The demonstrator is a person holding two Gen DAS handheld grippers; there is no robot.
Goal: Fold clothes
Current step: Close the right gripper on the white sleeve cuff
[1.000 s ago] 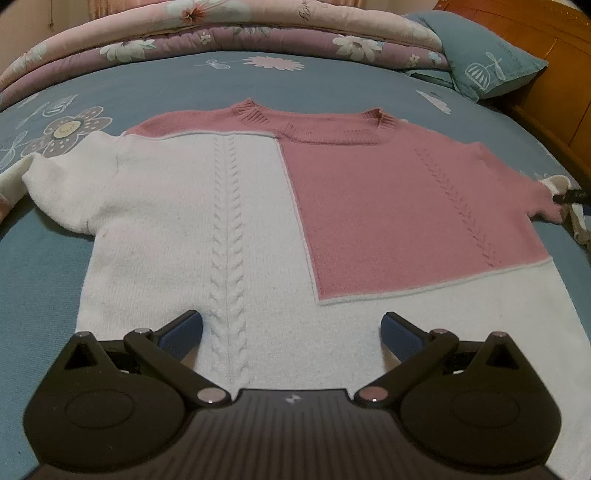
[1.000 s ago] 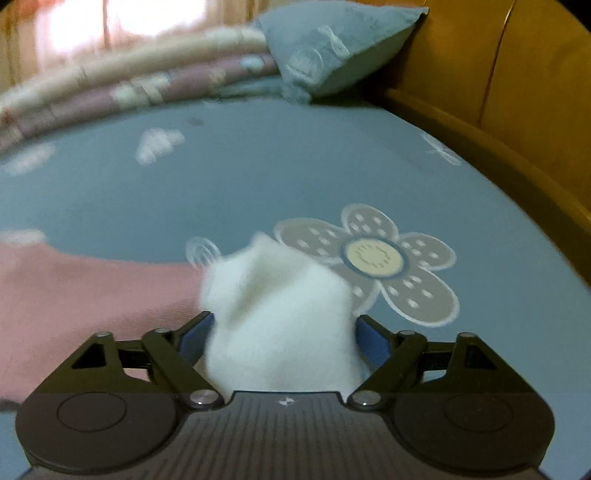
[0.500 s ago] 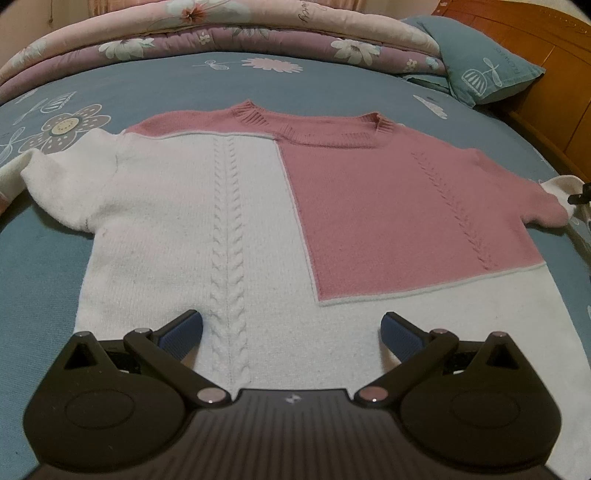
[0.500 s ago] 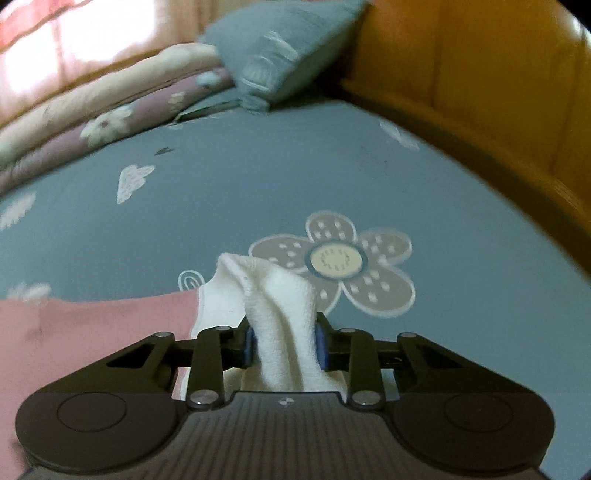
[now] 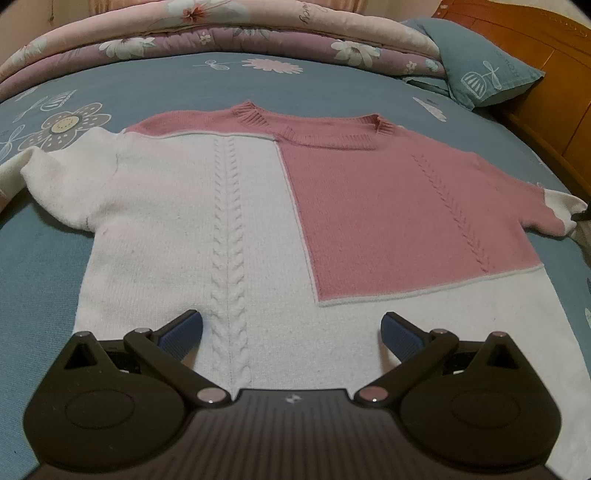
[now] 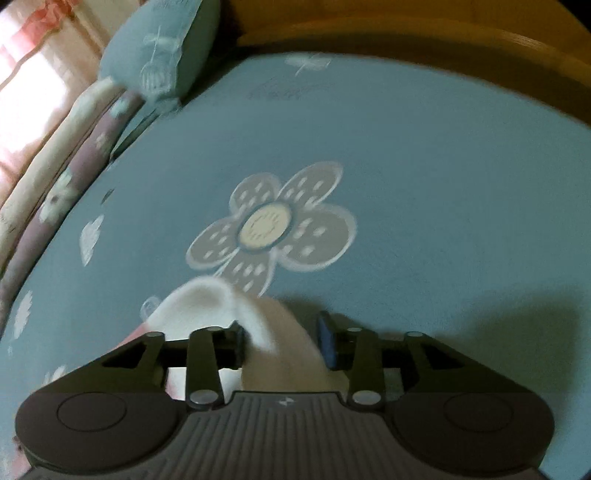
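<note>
A knit sweater [image 5: 258, 221], half white and half pink, lies flat, front up, on the blue bedsheet [image 5: 147, 92]. My left gripper [image 5: 291, 328] hovers open over its white hem, one finger on each side of the cable-knit stripe, holding nothing. At the far right edge the white cuff [image 5: 561, 203] of the pink sleeve is raised off the sheet. In the right wrist view my right gripper [image 6: 282, 339] is shut on that white cuff [image 6: 207, 306], which bulges up between the pads. The other white sleeve [image 5: 66, 188] lies spread at the left.
A rolled floral quilt [image 5: 221, 33] runs along the far side of the bed. A teal pillow [image 5: 487, 70] sits at the back right against the wooden bed frame [image 5: 554, 110]. Beyond the held cuff is bare sheet with a flower print [image 6: 269, 229].
My right gripper went from open around the cuff to shut on it, then lifted and tilted, so its view rolled. The left gripper has stayed open over the hem.
</note>
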